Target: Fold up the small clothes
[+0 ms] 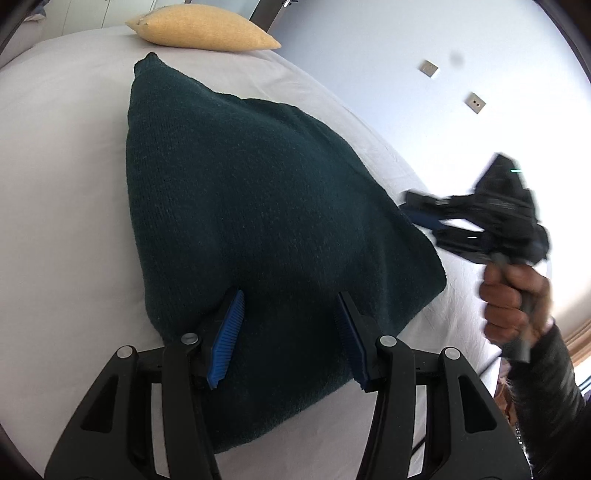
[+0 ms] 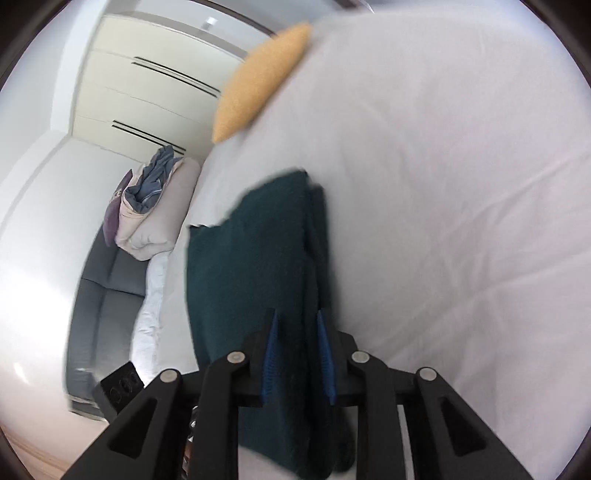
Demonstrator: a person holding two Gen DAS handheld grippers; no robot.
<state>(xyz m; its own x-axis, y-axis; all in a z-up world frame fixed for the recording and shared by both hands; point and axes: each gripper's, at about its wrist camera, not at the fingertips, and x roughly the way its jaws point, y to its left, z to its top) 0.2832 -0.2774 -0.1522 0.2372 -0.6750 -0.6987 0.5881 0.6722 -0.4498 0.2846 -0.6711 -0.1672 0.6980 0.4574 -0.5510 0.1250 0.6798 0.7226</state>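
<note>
Your left gripper point(image 1: 291, 332) hangs over the near part of the dark green sweater point(image 1: 258, 206), its jaws spread wide with nothing between them; the blue pads point(image 1: 229, 336) sit just above the knit. The sweater lies folded on the white bed point(image 1: 62, 184), filling the centre of the left wrist view, its far corner pointing toward the yellow pillow point(image 1: 203, 29) at the top of the frame.

Your right gripper point(image 1: 480, 221) shows at the right edge of that view, blurred, beside the sweater's right edge, with your hand point(image 1: 513, 299) on its handle.

In the right wrist view the right gripper point(image 2: 299, 354) has its jaws parted but fairly near each other, and the sweater's point(image 2: 251, 277) folded edge runs between them; you cannot tell whether the pads point(image 2: 271, 354) press the cloth. The pillow point(image 2: 258, 81) sits upper centre. At the left of the frame a grey sofa point(image 2: 107, 295) carries a pile of bedding point(image 2: 151, 206).
</note>
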